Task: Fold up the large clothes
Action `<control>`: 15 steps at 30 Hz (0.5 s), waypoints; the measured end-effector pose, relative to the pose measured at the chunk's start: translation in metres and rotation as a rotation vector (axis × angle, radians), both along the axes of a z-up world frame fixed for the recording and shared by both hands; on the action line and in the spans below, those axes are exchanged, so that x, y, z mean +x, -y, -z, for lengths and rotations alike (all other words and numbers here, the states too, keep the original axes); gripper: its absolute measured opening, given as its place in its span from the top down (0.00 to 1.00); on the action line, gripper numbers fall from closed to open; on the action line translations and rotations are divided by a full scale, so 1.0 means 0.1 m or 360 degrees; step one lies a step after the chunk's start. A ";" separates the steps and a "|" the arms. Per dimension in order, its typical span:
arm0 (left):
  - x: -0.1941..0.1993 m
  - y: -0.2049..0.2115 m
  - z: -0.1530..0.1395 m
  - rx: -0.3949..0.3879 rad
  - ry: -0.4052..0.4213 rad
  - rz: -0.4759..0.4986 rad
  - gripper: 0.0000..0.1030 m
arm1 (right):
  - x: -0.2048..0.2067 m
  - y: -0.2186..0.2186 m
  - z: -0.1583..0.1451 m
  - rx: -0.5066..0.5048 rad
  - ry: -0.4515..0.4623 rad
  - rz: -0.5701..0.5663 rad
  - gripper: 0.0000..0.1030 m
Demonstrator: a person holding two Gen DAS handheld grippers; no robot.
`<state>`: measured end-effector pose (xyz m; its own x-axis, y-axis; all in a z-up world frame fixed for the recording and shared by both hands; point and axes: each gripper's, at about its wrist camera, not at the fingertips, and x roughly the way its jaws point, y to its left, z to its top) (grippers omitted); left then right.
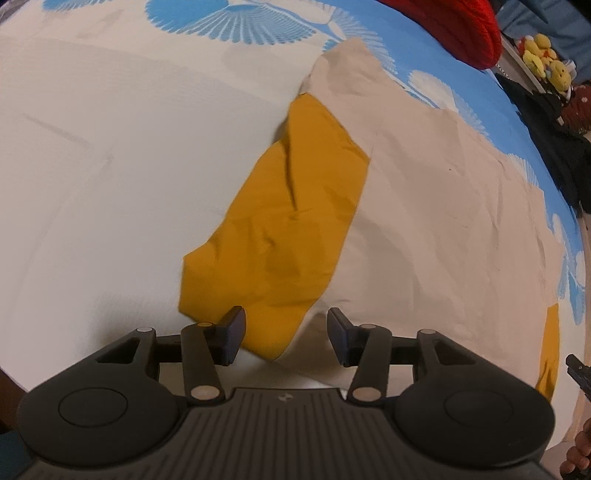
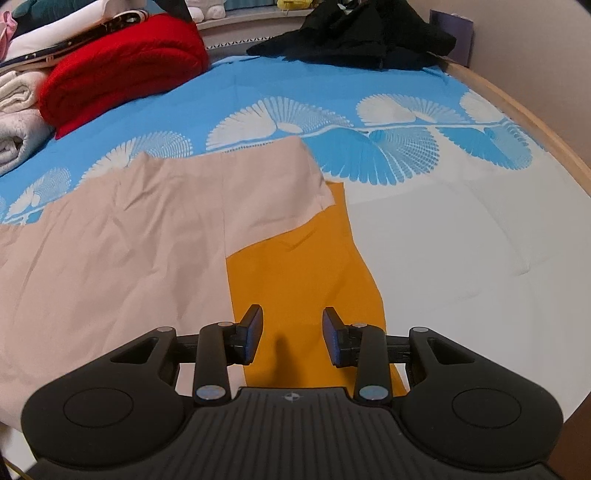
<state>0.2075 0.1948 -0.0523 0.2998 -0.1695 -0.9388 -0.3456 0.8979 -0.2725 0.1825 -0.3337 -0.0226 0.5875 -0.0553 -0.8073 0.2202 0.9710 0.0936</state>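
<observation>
garment [image 2: 147,236] is spread on the bed [image 2: 461,236], left-center of frame; blanket roll [image 2: 122,70] upper left, clothes heap [image 2: 354,33] top center.

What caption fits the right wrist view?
Open right tongs above mustard cloth beside beige garment.

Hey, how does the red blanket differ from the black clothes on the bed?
The red blanket is bright red and folded into a thick, rounded roll; the black clothes are dark and lie in a loose, crumpled heap. In the right wrist view the red blanket sits at the far left beside pale folded fabrics, the black clothes at the far right near the bed's edge. Both rest on the blue patterned sheet.
</observation>
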 end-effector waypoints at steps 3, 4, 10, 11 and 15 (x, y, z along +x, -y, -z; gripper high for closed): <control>-0.01 -0.17 0.00 -0.0075 -0.0005 -0.0042 0.42 | -0.03 -0.01 -0.04 -0.0002 0.0015 0.0015 0.64; -0.01 -0.24 0.02 -0.0096 -0.0011 -0.0047 0.40 | -0.04 0.00 -0.05 0.0012 0.0023 0.0023 0.64; -0.09 -0.54 0.21 -0.0186 -0.0080 -0.0110 0.33 | -0.06 0.05 -0.08 0.0050 0.0049 0.0010 0.64; -0.11 -0.57 0.26 -0.0228 -0.0086 -0.0132 0.33 | -0.06 0.05 -0.08 0.0058 0.0052 0.0013 0.64; -0.06 -0.59 0.37 -0.0345 -0.0053 -0.0209 0.33 | -0.06 0.06 -0.08 0.0081 0.0053 0.0003 0.64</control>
